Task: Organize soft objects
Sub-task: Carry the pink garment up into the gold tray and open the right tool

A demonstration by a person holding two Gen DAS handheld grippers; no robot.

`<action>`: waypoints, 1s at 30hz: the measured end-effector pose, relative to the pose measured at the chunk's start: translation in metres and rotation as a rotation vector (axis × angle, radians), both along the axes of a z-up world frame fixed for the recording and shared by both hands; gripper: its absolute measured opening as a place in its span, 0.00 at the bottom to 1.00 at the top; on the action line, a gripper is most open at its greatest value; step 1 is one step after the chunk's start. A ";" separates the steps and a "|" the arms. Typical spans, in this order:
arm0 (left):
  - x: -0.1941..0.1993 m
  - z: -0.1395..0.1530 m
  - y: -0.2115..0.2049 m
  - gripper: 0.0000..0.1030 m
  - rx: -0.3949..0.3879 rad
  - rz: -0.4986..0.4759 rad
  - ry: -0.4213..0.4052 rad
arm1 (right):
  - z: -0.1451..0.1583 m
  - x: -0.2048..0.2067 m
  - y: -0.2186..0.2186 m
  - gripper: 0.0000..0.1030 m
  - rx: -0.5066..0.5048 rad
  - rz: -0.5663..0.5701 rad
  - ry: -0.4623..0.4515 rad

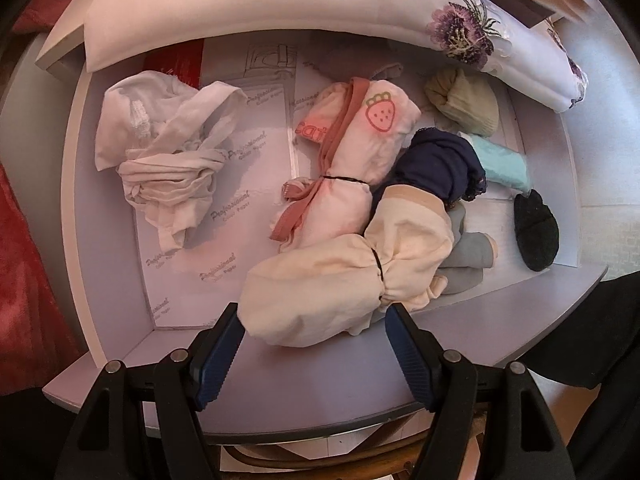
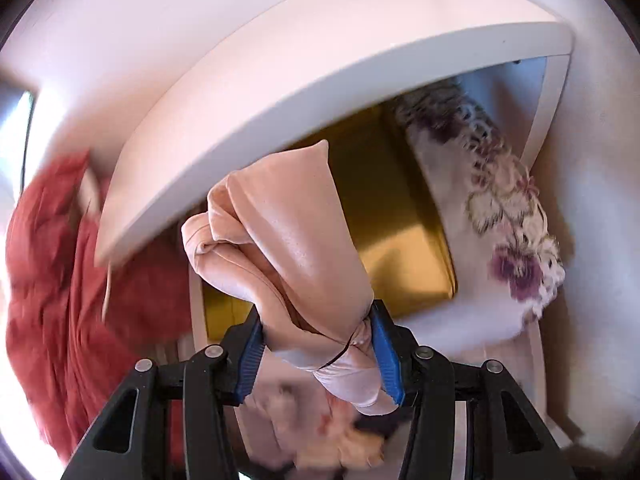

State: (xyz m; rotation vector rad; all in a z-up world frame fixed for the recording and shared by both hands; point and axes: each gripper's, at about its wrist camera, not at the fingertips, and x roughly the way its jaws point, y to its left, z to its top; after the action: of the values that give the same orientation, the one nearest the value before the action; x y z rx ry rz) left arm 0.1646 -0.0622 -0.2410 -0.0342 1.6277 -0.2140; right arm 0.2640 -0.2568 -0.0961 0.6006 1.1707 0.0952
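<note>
1. In the right wrist view, the right gripper (image 2: pixel 318 354) is clamping a peach cloth bundle (image 2: pixel 280 240) between its blue fingers (image 2: pixel 384 354); the pads are pressing in at the tied neck, near the bundle's lower end.
2. The bundle's long axis is running from the fingers up toward the frame's centre, its free end pointing at the white shelf edge (image 2: pixel 320 92) and the yellow opening (image 2: pixel 384 216) beneath it.
3. The floral pillow (image 2: pixel 500 208) is crowding the right of that opening and red fabric (image 2: pixel 60 272) the left, so room for entry looks narrow.
4. In the left wrist view, the left gripper (image 1: pixel 314 344) is hanging with fingers wide apart, holding nothing; the cream tied bundle (image 1: pixel 352 276) is lying just ahead of them, slanting from lower centre to the right.
5. The drawer (image 1: pixel 108 208) is offering bare lining at centre left, beside the crumpled white garment (image 1: pixel 160 152).
</note>
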 end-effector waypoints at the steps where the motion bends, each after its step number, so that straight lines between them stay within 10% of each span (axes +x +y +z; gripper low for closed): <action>1: 0.000 -0.001 -0.001 0.71 -0.002 -0.001 0.005 | 0.008 0.009 -0.011 0.49 0.001 -0.019 -0.002; 14: 0.001 -0.007 -0.004 0.71 -0.047 0.026 0.031 | -0.036 0.067 -0.023 0.48 -0.200 -0.037 -0.031; 30: 0.002 -0.014 -0.008 0.72 -0.026 0.013 0.033 | -0.063 0.083 -0.043 0.78 -0.314 0.034 -0.114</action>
State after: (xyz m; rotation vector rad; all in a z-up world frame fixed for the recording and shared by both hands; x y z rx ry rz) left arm 0.1669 -0.0704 -0.2547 -0.0678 1.6571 -0.2256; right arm 0.3467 -0.2995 -0.1592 0.2943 1.0585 -0.0259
